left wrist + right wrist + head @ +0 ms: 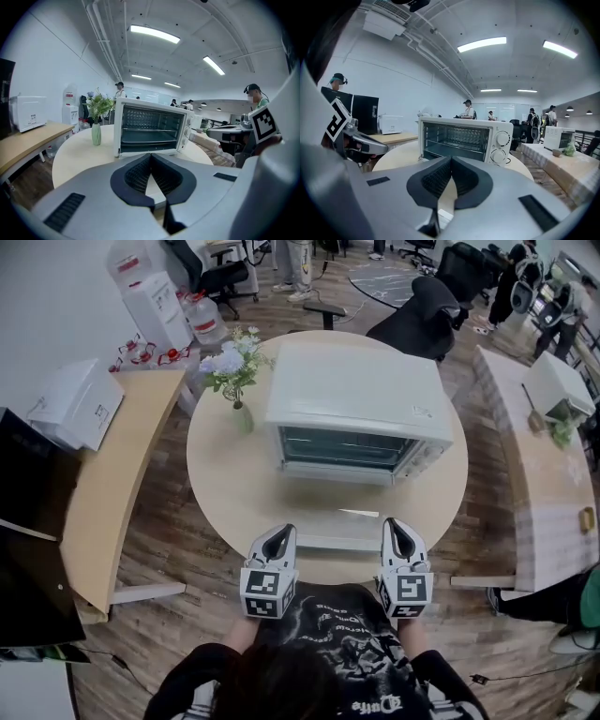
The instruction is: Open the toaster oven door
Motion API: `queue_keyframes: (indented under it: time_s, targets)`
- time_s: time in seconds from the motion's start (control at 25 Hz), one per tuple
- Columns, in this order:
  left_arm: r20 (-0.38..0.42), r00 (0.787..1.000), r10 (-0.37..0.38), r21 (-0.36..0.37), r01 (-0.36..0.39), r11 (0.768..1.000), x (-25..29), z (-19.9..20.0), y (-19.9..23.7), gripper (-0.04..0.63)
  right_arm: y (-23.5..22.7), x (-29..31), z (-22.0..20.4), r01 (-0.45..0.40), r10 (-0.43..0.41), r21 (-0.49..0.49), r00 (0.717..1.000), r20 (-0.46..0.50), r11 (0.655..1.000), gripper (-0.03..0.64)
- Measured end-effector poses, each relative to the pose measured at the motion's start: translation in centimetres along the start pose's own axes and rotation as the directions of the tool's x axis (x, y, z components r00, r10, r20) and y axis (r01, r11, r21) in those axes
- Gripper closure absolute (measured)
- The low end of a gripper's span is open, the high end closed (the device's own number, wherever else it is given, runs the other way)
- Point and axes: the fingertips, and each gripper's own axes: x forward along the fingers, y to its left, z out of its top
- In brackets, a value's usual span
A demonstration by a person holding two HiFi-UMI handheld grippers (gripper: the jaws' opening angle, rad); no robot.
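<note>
Closest in the head view, the left hand-held gripper [279,535] and the right hand-held gripper [396,526] hover over the near rim of the round table [217,486], side by side, both clenched on nothing and aimed at the oven [356,401]. The oven stands mid-table with its cavity bared. The door [342,529] lies folded flat toward the person, its front lip between the two tips and just ahead of them. By that, the opening looks done, and the grippers seem held back at the rim to stay off the door. Bare table runs along both sides of the door. A vase [242,416] stands left of the oven, outside the door's swing. In the left gripper view the jaws meet at their tips with nothing between them. The oven [152,127] sits straight ahead with its rack showing, the vase [96,133] is well to its left, and open tabletop lies between. The table edge curves away on the left, so there is little room to back off that way. In the right gripper view the jaws are likewise pressed together and empty. The oven [461,137] faces slightly off to the left, its knobs [502,139] are on the near right corner, and free tabletop lies beyond them.
</note>
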Motion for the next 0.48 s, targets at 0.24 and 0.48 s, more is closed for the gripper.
queue_keyframes:
  time_s: [0.24,0.48]
  targets:
    - [0.0,1.0,-0.003,0.005,0.003,1.0,0.13,0.17,-0.15,0.578,0.27,0.38,0.07,0.002,-0.003,-0.034,1.0,-0.019,0.999,0.609]
    - [-0.001,1.0,-0.016,0.021,0.016,1.0,0.46,0.13,-0.78,0.578,-0.13,0.59,-0.46,0.006,-0.006,-0.009,0.999,-0.037,1.0,0.61]
